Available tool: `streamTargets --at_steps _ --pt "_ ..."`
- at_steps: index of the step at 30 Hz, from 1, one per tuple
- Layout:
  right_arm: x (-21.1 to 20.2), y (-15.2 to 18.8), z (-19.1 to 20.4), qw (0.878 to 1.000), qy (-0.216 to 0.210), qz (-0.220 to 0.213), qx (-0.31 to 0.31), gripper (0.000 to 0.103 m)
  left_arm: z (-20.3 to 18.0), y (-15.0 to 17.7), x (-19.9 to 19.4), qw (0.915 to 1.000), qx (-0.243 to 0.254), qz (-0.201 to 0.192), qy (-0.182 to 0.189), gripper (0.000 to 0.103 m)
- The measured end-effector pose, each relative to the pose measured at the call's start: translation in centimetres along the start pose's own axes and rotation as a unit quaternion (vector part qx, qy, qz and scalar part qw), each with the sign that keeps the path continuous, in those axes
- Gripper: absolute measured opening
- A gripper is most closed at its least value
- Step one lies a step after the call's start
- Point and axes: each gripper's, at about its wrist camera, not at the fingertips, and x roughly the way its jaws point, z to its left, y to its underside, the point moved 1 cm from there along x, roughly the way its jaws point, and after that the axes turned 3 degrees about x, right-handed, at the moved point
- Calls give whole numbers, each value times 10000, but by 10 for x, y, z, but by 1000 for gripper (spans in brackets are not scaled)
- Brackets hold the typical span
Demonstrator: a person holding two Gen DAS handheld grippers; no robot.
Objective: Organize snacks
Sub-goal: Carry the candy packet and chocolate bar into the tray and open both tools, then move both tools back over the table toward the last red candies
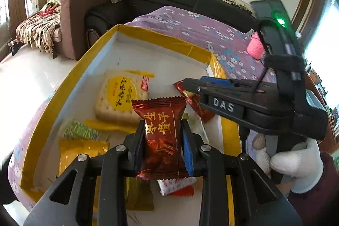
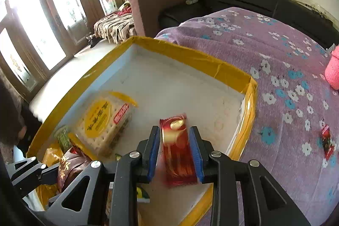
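The left gripper (image 1: 162,137) is clamping a dark red foil snack packet with gold lettering (image 1: 162,132) between nearly closed jaws, over the near part of a shallow white cardboard box with yellow-taped rim (image 1: 63,86). The right gripper (image 2: 174,151) is straddling a glossy red rectangular snack packet (image 2: 178,154); blur is hiding whether its pads are pressing. Farther in, a square cracker pack with a yellow round label (image 1: 120,96) is lying near the box's left wall. The box is sitting on a purple flowered cloth (image 2: 275,56).

Black tongs (image 1: 162,137) with blue pads, silver screws; white glove (image 1: 296,164).
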Motion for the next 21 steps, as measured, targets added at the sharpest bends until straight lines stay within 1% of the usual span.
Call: streamTargets --at_steps 1,2,3,4,5,6,7,8,9,10,12,15,16,18,21 --pt "-3 0 0 10000 -11 -26 20 32 0 -2 -1 10000 -22 -11 22 34" --pt "-7 0 -1 10000 -10 -63 34 36 0 -3 -1 10000 -34 -21 15 37" --pt "-11 0 -2 9999 -8 -111 52 40 0 -3 -3 10000 -38 -40 -5 43" --pt "-17 1 -4 9998 -19 -169 80 42 -1 -3 -6 10000 -35 -81 -34 48" --pt "-23 3 -4 9997 -37 -215 102 44 -2 -3 -10 9999 -31 -135 -65 49" --pt "-28 5 -5 9995 -53 -267 128 47 -3 -2 -14 9998 -28 -184 -103 54" --pt "-35 8 -7 9993 -58 -324 157 48 -4 -3 -16 9996 -34 -216 -166 60" --pt "-43 12 -8 9991 -61 -386 186 51 -5 -4 -19 9993 -35 -243 -276 63" --pt "-49 15 -9 9988 -74 -443 206 52 -6 -4 -21 9990 -28 -257 -363 71" --pt "-56 20 -10 9984 -96 -503 221 52 -8 -4 -24 9985 -11 -274 -479 75" --pt "-69 30 -10 9978 -72 -613 241 53 -13 -3 -30 9975 11 -321 -625 75" --pt "-86 47 -14 9966 -39 -775 291 53 -21 2 -39 9976 49 -357 -594 75" --pt "-92 53 -15 9962 -29 -815 307 54 -26 3 -43 9972 99 -370 -640 75" --pt "-100 64 -18 9956 13 -875 331 57 -35 5 -48 9957 234 -415 -789 75" --pt "-112 79 -26 9950 30 -919 395 58 -53 9 -57 9920 506 -540 -1024 75"
